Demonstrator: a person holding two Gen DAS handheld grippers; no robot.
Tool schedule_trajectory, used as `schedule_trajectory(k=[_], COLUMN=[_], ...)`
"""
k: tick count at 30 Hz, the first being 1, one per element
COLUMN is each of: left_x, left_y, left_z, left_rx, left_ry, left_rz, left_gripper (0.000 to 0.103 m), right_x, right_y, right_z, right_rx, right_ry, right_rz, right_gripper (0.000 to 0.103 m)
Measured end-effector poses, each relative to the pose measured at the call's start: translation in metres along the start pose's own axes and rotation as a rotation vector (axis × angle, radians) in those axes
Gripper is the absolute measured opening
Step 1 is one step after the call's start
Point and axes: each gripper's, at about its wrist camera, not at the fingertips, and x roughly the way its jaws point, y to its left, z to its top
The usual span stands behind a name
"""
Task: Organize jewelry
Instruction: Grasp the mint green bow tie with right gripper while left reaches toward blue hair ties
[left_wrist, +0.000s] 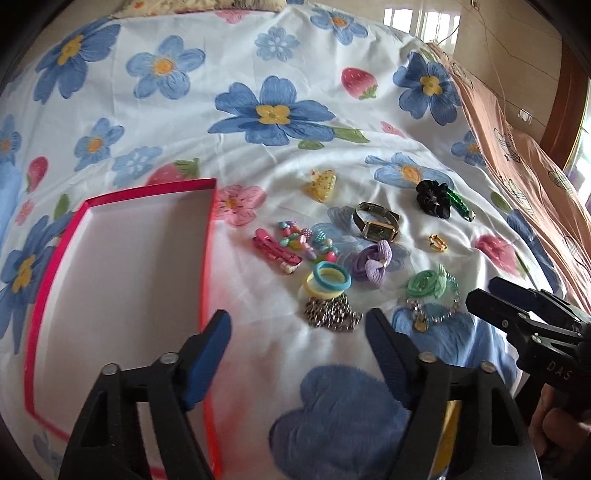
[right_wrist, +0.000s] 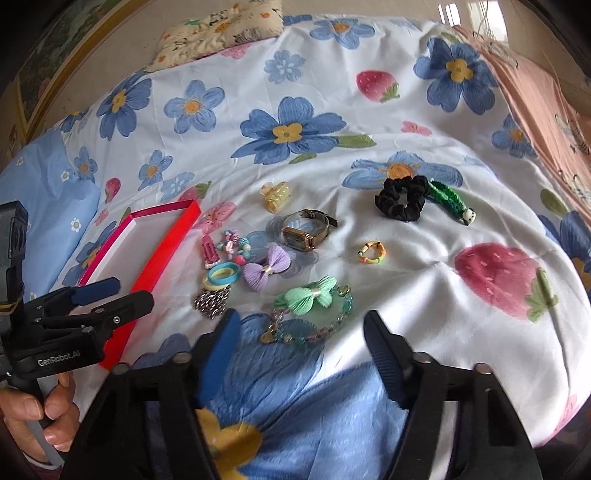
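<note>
A pink-rimmed box (left_wrist: 122, 280) with a white inside lies on the bed at left; it also shows in the right wrist view (right_wrist: 162, 254). Jewelry lies scattered right of it: a watch (left_wrist: 376, 221), purple bow (left_wrist: 373, 264), green bow (left_wrist: 428, 284), ring bands (left_wrist: 327, 282), silver chain (left_wrist: 332, 314), pink clip (left_wrist: 277, 251), beads (left_wrist: 306, 240), yellow claw clip (left_wrist: 320, 184), black scrunchie (left_wrist: 434, 197), small beaded ring (right_wrist: 372, 253), bead bracelet (right_wrist: 314, 325). My left gripper (left_wrist: 297, 325) is open above the sheet near the chain. My right gripper (right_wrist: 301, 325) is open above the bracelet.
The flowered sheet (left_wrist: 280, 110) covers the bed. A peach blanket (left_wrist: 524, 158) runs along the right edge. A patterned pillow (right_wrist: 221, 29) lies at the far end. A green knitted clip (right_wrist: 452, 201) lies beside the scrunchie.
</note>
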Motion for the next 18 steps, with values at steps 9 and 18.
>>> schedule_trajectory(k=[9, 18], left_x=[0.054, 0.106], left_y=[0.002, -0.011], left_z=[0.038, 0.047], left_rx=[0.014, 0.067], left_ry=[0.064, 0.164], left_rz=[-0.018, -0.021], left_gripper=[0.049, 0.018], right_x=[0.036, 0.063], right_y=[-0.007, -0.016], right_z=[0.017, 0.019], right_rx=[0.022, 0.040], right_ry=[0.067, 0.138], right_rz=[0.018, 0.018], right_gripper=[0.048, 0.033])
